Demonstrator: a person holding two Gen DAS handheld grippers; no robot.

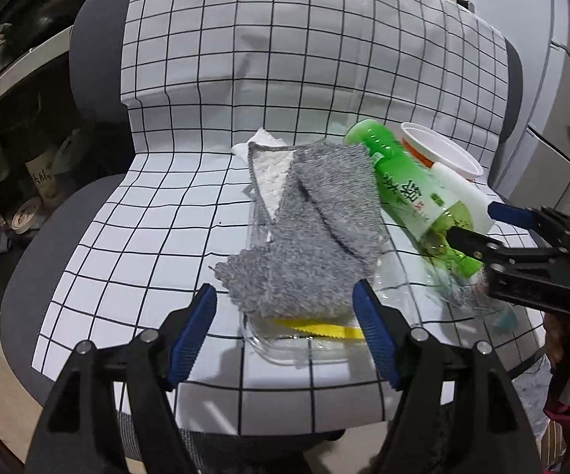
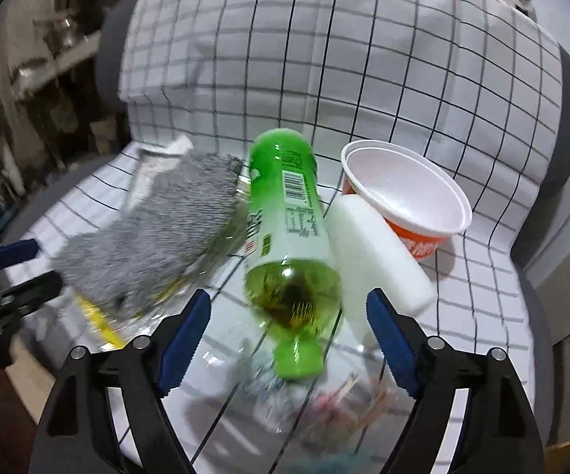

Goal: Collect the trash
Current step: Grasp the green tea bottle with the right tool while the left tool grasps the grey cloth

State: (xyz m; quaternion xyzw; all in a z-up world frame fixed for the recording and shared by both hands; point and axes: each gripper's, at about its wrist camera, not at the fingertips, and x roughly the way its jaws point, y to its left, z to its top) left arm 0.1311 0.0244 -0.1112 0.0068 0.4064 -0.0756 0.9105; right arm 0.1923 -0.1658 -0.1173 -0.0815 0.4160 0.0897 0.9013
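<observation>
As far as I can judge, the collecting has barely begun: everything I count as trash lies loose on the chair seat, over the checked cloth (image 1: 190, 91), and I see no bin or bag in either view.

My left hand-held gripper (image 1: 285, 335) stands wide open with nothing in it; just ahead of its tips, partly between them, lies the grey rag (image 1: 316, 221), crumpled over a clear plastic tray (image 1: 285, 343) with a yellow strip inside. A white tissue (image 1: 265, 146) peeks out beyond the rag.

My right hand-held gripper (image 2: 285, 339) is also spread wide and empty. The green bottle (image 2: 288, 213) lies on its side with the capped neck pointing back at me between the open fingers, not touched by either pad as far as I can tell. Its body is translucent green with a printed label, a little liquid pooled near the shoulder. Just right of it rests a white block (image 2: 379, 252), and beyond that the orange foam cup (image 2: 407, 201), tipped toward me. Clear wrapping lies blurred below the tips.
</observation>
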